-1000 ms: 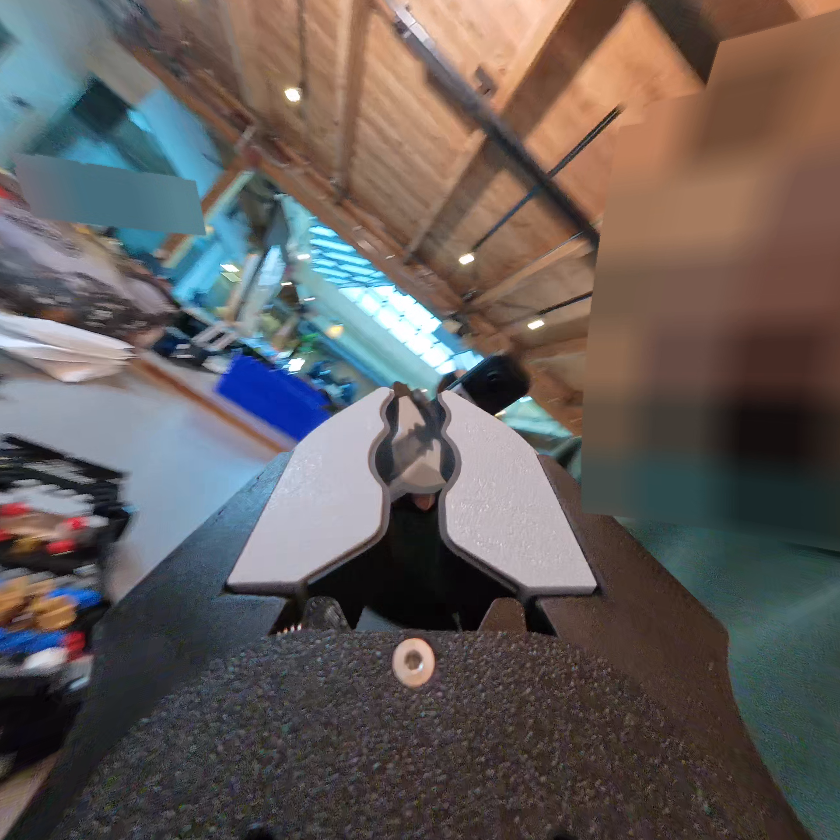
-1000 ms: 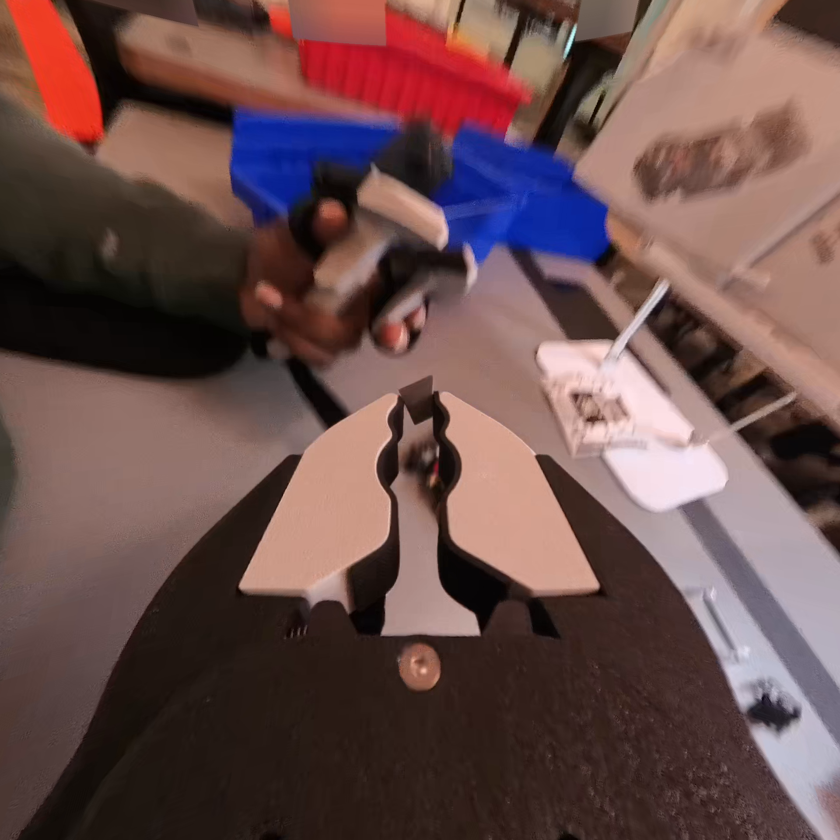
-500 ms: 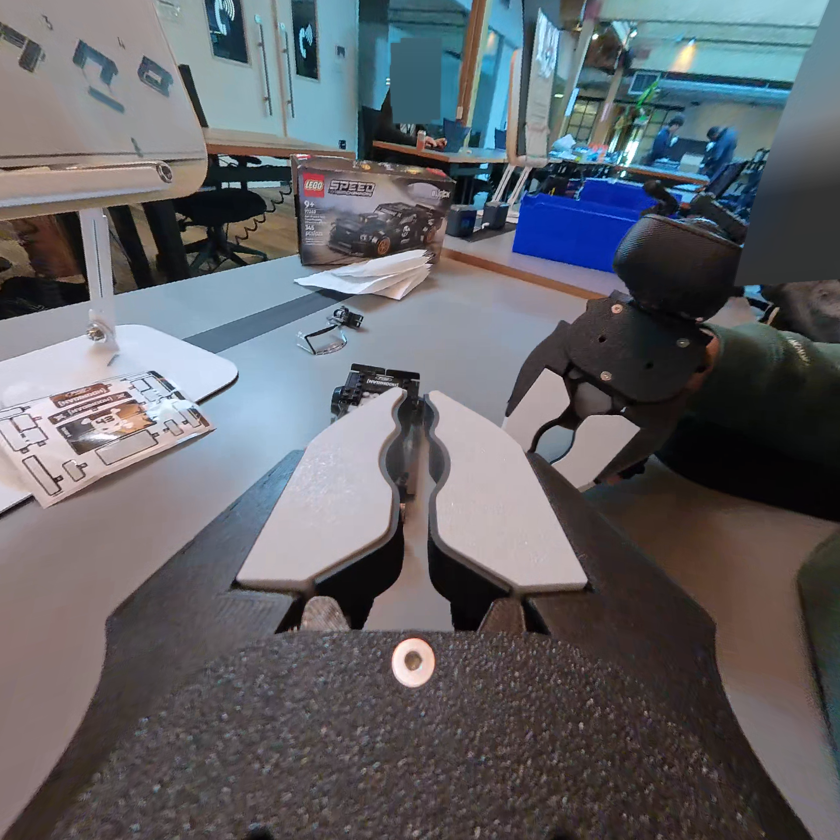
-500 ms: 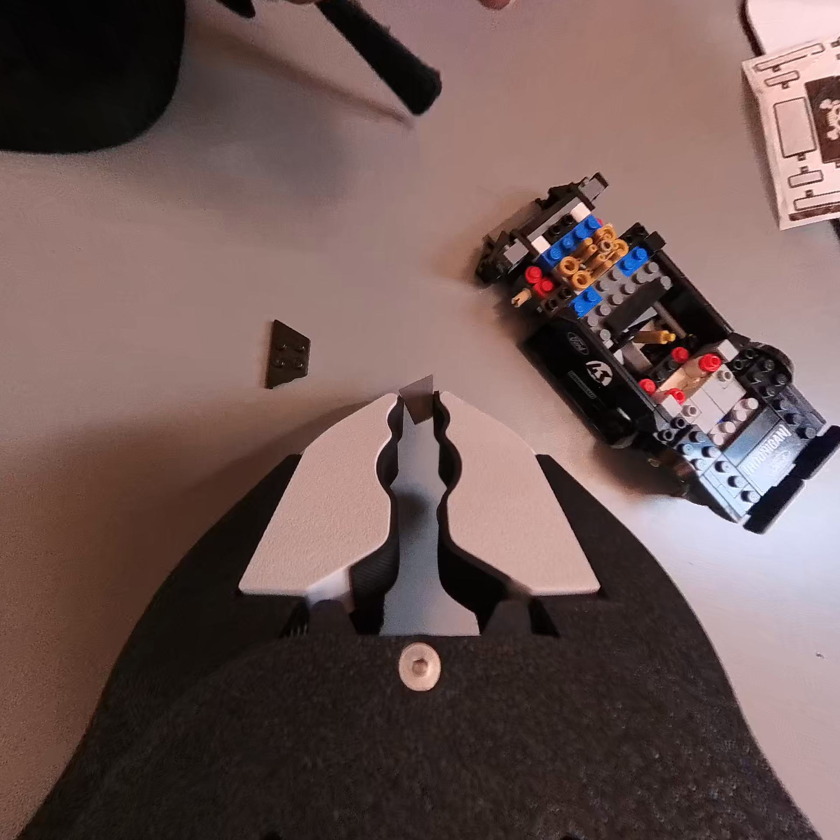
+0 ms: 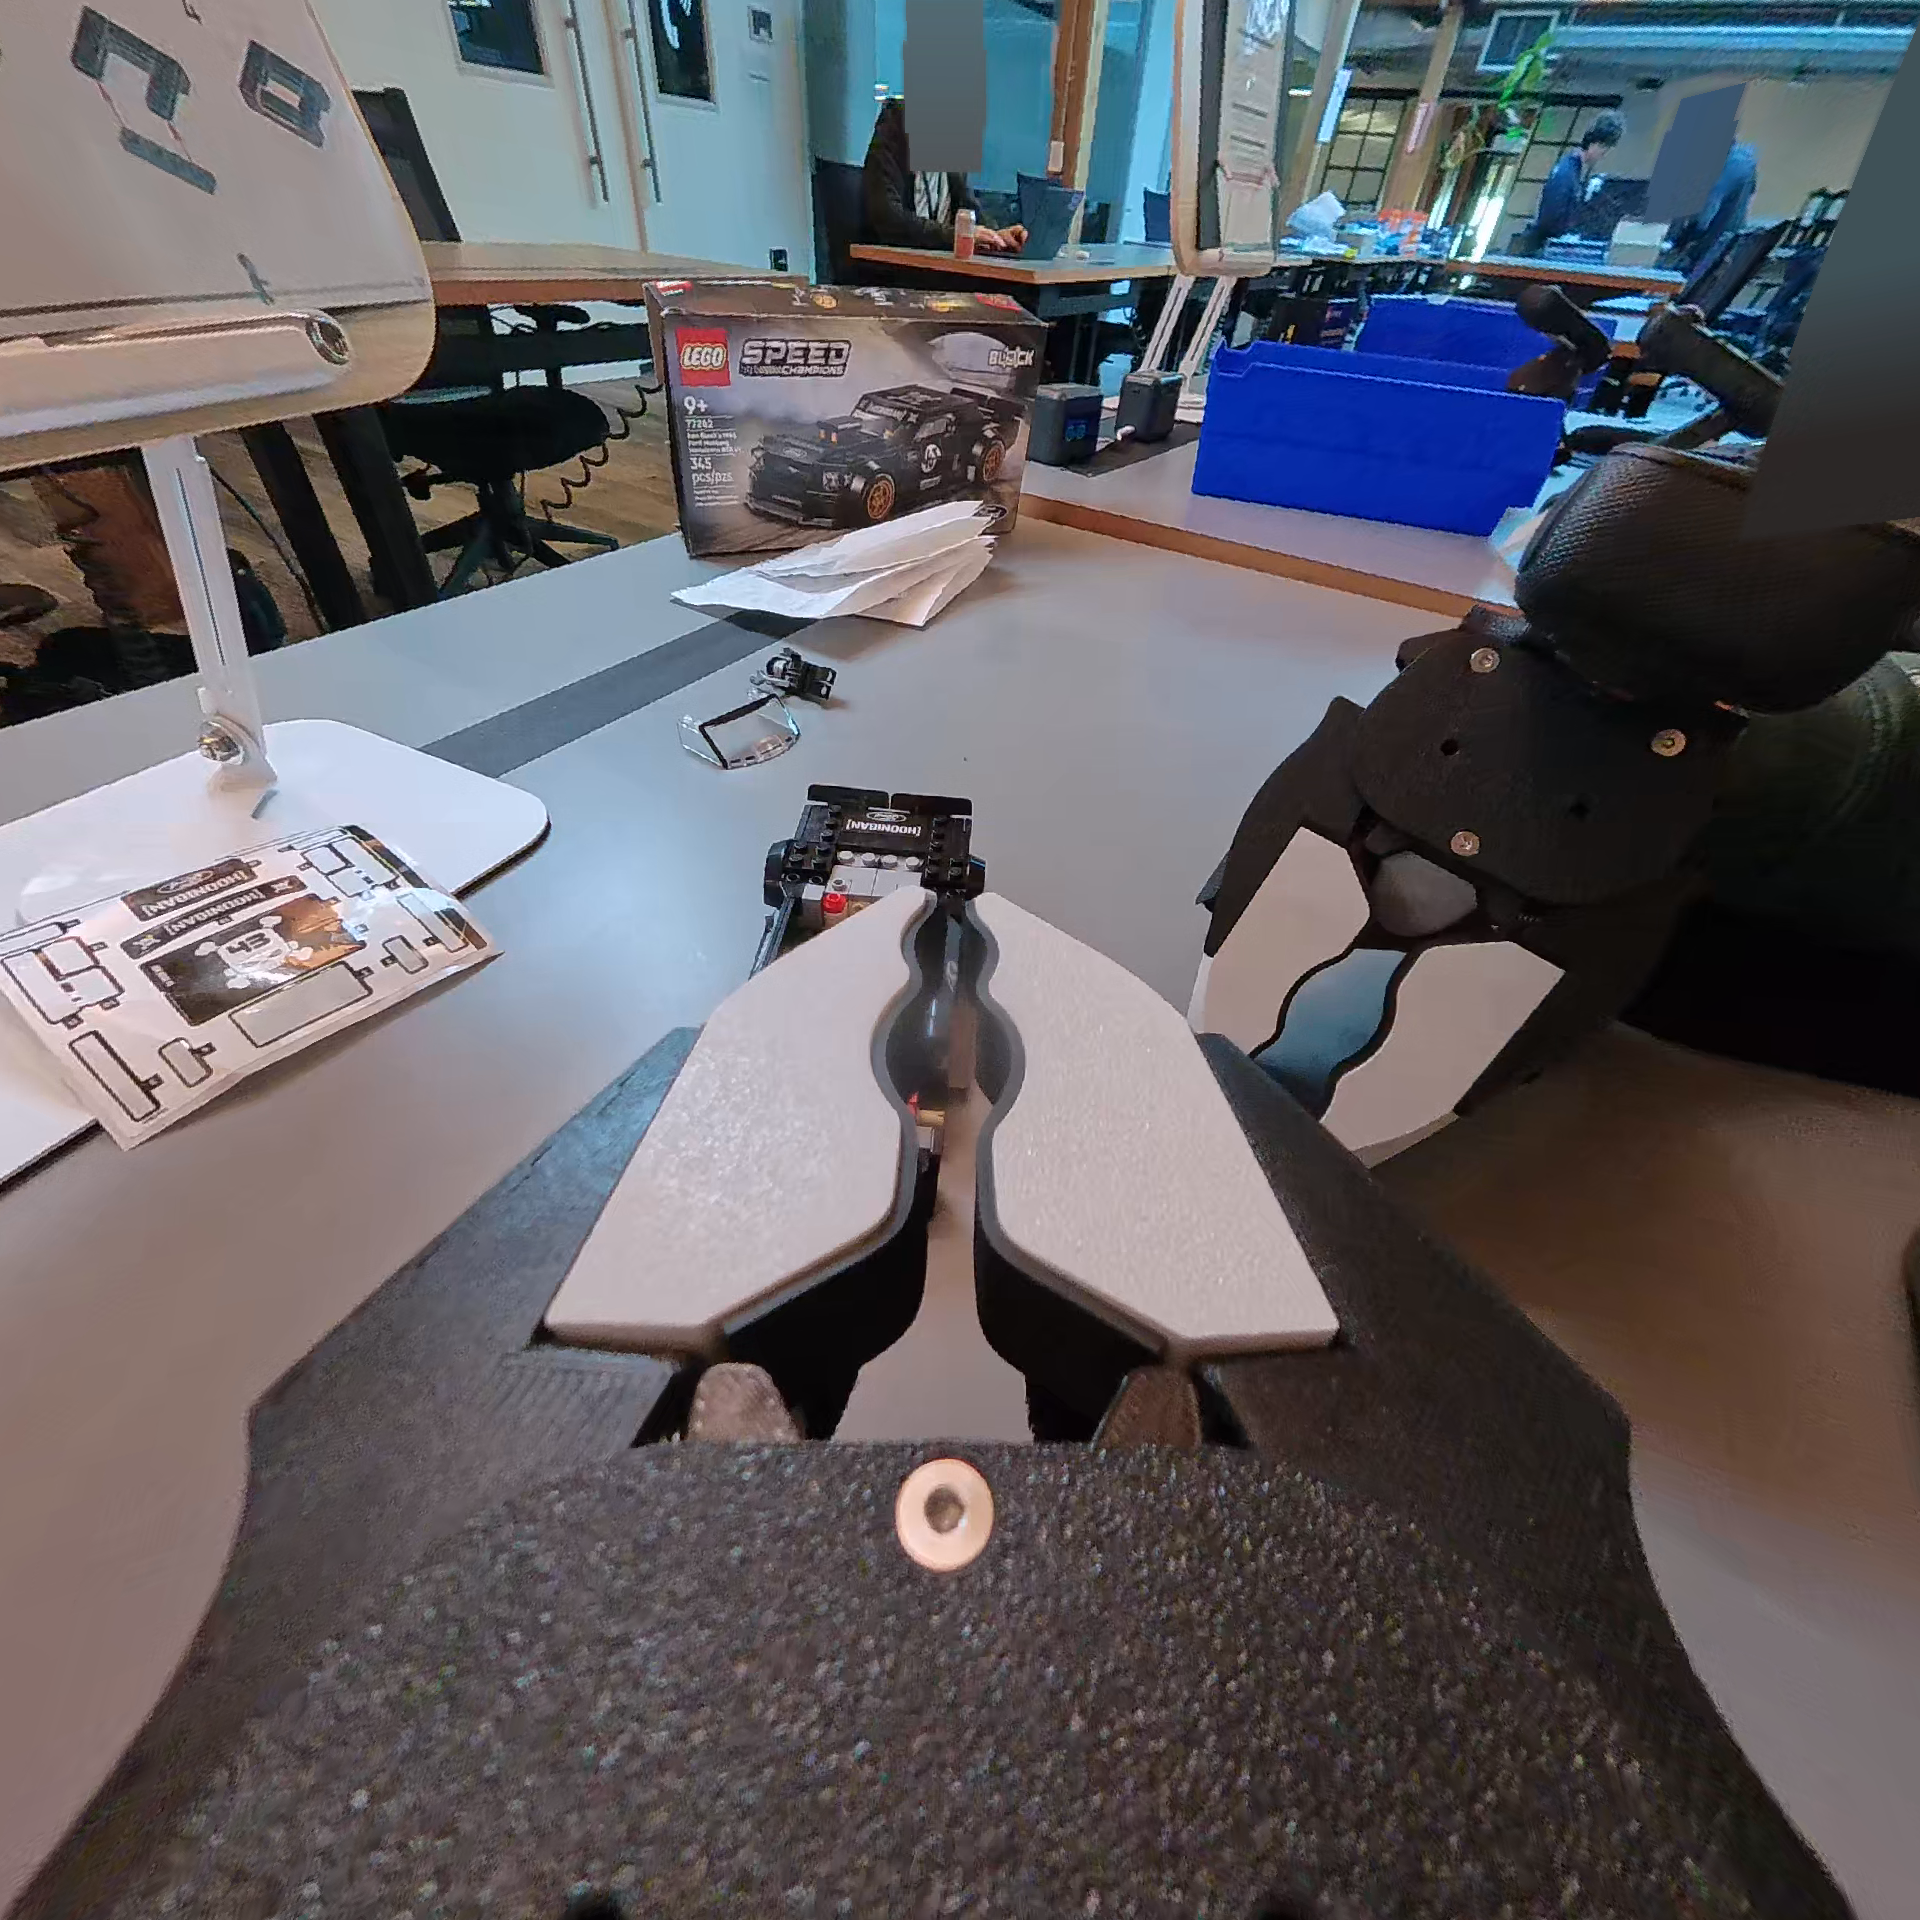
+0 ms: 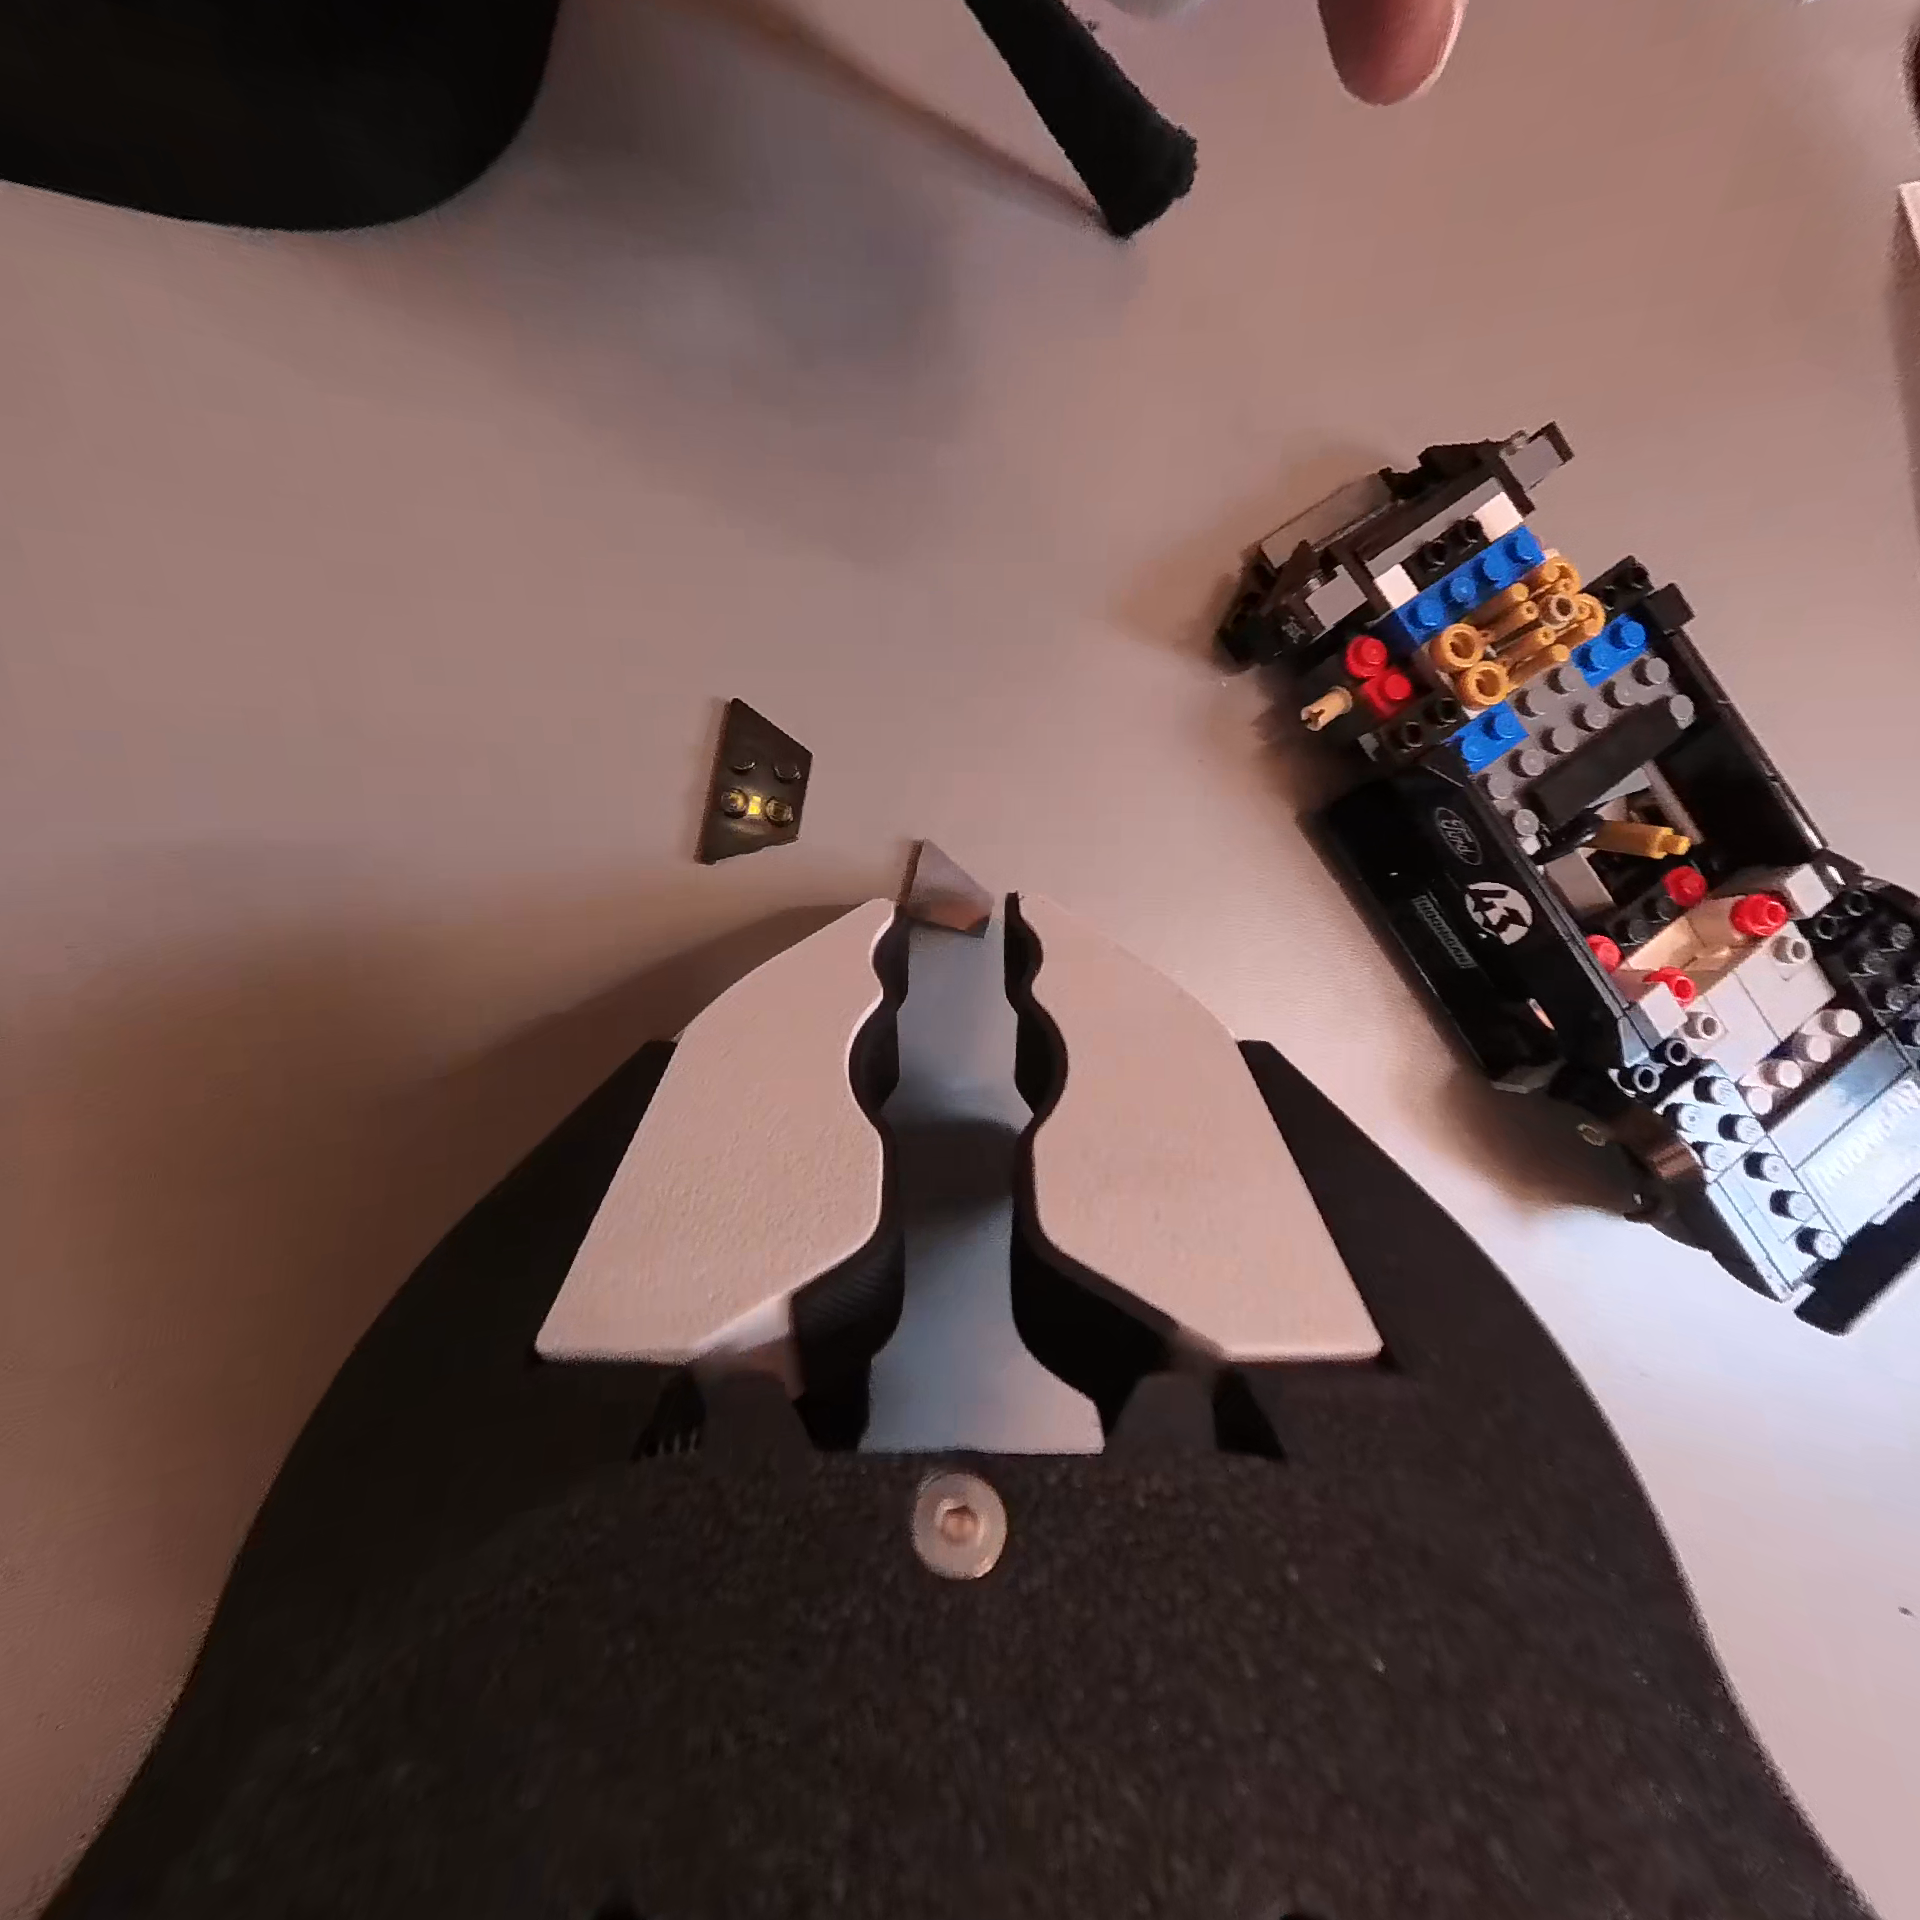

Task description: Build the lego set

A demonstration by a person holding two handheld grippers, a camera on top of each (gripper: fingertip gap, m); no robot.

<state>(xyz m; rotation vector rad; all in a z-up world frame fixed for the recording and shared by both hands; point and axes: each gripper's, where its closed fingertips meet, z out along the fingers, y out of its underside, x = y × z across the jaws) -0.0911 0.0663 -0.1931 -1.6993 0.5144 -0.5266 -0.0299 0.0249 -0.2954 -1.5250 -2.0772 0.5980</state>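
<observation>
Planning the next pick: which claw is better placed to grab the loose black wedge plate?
Right. The right claw hangs just beside the black wedge plate, though shut on a small grey piece. The left claw points at the partly built car.

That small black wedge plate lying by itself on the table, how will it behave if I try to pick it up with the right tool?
The black wedge plate lies flat, studs up, on the smooth table, so it will probably slide rather than lift if nudged sideways. It looks thin and light, offering little edge to pinch. The right tool already clamps a small grey piece, so there is likely no room.
</observation>
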